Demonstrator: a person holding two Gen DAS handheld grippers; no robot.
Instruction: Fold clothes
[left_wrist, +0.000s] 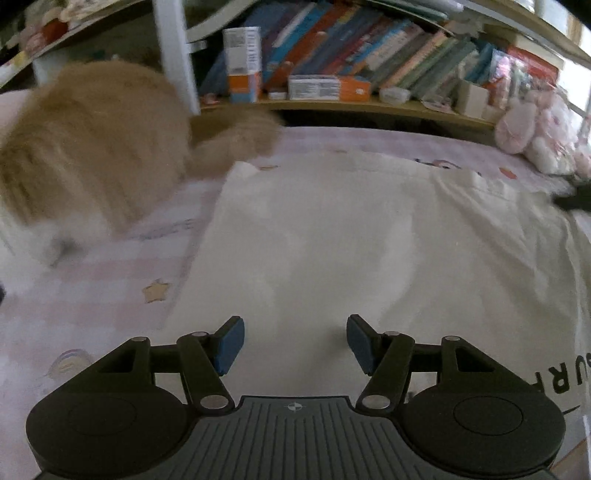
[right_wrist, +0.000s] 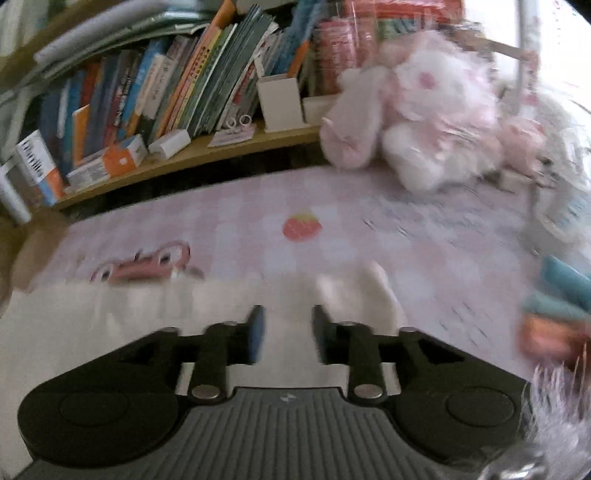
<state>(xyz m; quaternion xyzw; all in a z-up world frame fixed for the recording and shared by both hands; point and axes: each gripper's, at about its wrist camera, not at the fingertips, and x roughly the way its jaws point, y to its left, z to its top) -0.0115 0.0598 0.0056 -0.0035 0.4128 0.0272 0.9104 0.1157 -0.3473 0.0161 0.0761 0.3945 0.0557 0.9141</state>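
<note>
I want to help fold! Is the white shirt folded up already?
Not neatly: the white shirt lies mostly spread on the pink bedsheet.

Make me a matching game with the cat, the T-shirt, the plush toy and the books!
Things:
1. cat
2. T-shirt
3. plush toy
4. books

Descriptions:
A. white, spread on the bed
B. pink and white, at the bed's far edge
C. orange and furry, on the bed
D. many colours, leaning on the shelf

Pairs: 1-C, 2-A, 3-B, 4-D
</note>
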